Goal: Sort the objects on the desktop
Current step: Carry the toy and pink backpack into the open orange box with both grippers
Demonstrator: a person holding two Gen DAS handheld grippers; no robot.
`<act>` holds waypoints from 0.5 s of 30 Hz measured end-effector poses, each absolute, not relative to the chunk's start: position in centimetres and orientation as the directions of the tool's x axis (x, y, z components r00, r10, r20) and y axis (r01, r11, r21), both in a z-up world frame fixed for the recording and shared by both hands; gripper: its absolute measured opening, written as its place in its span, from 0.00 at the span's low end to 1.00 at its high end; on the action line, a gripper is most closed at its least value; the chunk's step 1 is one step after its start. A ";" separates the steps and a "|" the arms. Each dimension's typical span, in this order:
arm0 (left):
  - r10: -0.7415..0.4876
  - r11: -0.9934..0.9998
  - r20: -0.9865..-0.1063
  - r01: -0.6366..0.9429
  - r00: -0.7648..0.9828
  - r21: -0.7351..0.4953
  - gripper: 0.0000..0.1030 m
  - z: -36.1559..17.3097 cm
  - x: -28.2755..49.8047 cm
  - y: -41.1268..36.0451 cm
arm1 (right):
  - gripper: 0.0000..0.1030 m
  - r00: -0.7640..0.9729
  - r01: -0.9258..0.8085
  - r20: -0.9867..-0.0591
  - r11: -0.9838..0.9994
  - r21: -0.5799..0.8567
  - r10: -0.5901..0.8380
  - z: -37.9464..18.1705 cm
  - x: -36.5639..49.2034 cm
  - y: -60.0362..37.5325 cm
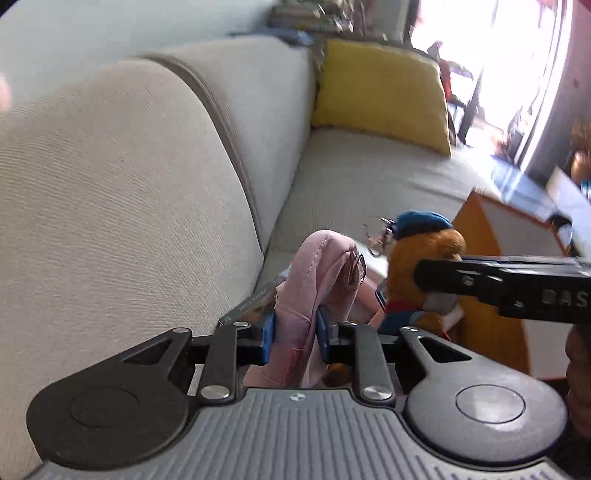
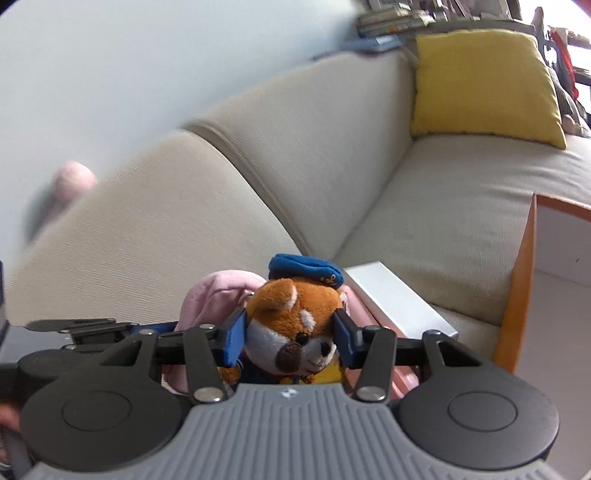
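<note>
A pink fabric bag (image 1: 317, 273) stands bunched up over the sofa seat. My left gripper (image 1: 295, 332) is shut on a fold of it, with both blue pads pressed into the cloth. Right beside the bag is an orange plush animal (image 2: 291, 306) with a blue cap. My right gripper (image 2: 291, 336) is shut on its head, one blue pad on each cheek. In the left wrist view the plush (image 1: 417, 258) shows side-on behind a black finger of the right gripper. Metal key rings (image 1: 376, 236) hang by its cap. In the right wrist view the pink bag (image 2: 210, 295) sits behind the plush.
A beige sofa (image 2: 295, 155) fills the background, with a yellow cushion (image 2: 484, 85) at its far end. A white box (image 2: 399, 299) lies on the seat by the plush. An orange-edged wooden panel (image 2: 521, 273) stands at the right. Books (image 2: 391, 18) are stacked behind the sofa.
</note>
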State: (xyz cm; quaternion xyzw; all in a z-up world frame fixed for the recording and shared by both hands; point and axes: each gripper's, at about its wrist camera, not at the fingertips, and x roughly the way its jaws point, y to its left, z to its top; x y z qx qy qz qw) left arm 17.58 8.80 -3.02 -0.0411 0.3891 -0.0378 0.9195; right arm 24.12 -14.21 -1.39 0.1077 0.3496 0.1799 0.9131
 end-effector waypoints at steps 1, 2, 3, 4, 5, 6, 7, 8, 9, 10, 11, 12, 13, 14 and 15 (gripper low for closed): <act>-0.105 0.992 -0.702 0.022 0.705 -0.126 0.26 -2.6 17.2 8.9 | 0.50 0.694 -0.262 -0.584 0.904 0.339 0.420 -0.8 23.5 -14.8; -0.106 0.989 -0.695 0.005 0.711 -0.146 0.26 -2.1 16.8 8.9 | 0.50 0.698 -0.268 -0.569 0.896 0.354 0.434 -0.2 23.1 -15.3; -0.102 0.988 -0.692 -0.007 0.715 -0.153 0.26 -1.5 16.7 8.5 | 0.50 0.705 -0.266 -0.558 0.893 0.363 0.437 0.4 22.5 -15.8; -0.096 0.989 -0.682 -0.007 0.725 -0.147 0.26 -1.2 16.6 7.8 | 0.50 0.714 -0.266 -0.548 0.892 0.364 0.437 1.0 21.8 -16.4; -0.098 0.989 -0.668 0.000 0.737 -0.146 0.26 -0.7 16.1 7.4 | 0.50 0.726 -0.266 -0.536 0.894 0.360 0.432 1.6 21.2 -16.9; -0.111 0.988 -0.657 0.010 0.745 -0.155 0.26 -0.3 15.7 7.0 | 0.50 0.740 -0.261 -0.525 0.899 0.352 0.420 2.2 20.5 -17.4; -0.134 0.984 -0.647 0.025 0.751 -0.175 0.26 0.2 15.2 6.9 | 0.50 0.754 -0.258 -0.514 0.904 0.341 0.409 2.9 19.7 -17.8; -0.160 0.980 -0.635 0.044 0.756 -0.195 0.26 1.2 14.5 7.3 | 0.50 0.769 -0.254 -0.501 0.910 0.329 0.396 3.5 18.9 -18.4; -0.181 0.976 -0.625 0.062 0.760 -0.208 0.26 1.7 14.2 7.0 | 0.50 0.784 -0.245 -0.491 0.916 0.319 0.380 4.0 18.3 -18.9; -0.195 0.974 -0.615 0.078 0.764 -0.211 0.26 2.1 13.9 6.4 | 0.50 0.795 -0.239 -0.481 0.921 0.309 0.368 4.5 17.6 -19.4; -0.205 0.973 -0.605 0.095 0.770 -0.208 0.26 2.3 13.8 5.5 | 0.50 0.806 -0.233 -0.472 0.924 0.302 0.357 5.0 17.0 -20.0; -0.218 0.971 -0.594 0.113 0.774 -0.208 0.26 2.6 13.7 4.8 | 0.50 0.815 -0.226 -0.464 0.927 0.298 0.348 5.5 16.5 -20.5; -0.236 0.968 -0.584 0.134 0.777 -0.214 0.26 2.7 14.1 3.6 | 0.50 0.823 -0.216 -0.458 0.931 0.295 0.336 5.9 16.0 -21.3; -0.261 0.962 -0.574 0.158 0.776 -0.224 0.26 3.1 14.1 3.1 | 0.50 0.829 -0.206 -0.455 0.935 0.290 0.324 6.1 15.8 -22.0; -0.288 0.955 -0.566 0.184 0.773 -0.235 0.26 3.1 14.7 1.9 | 0.50 0.836 -0.196 -0.452 0.939 0.284 0.311 6.4 15.4 -22.6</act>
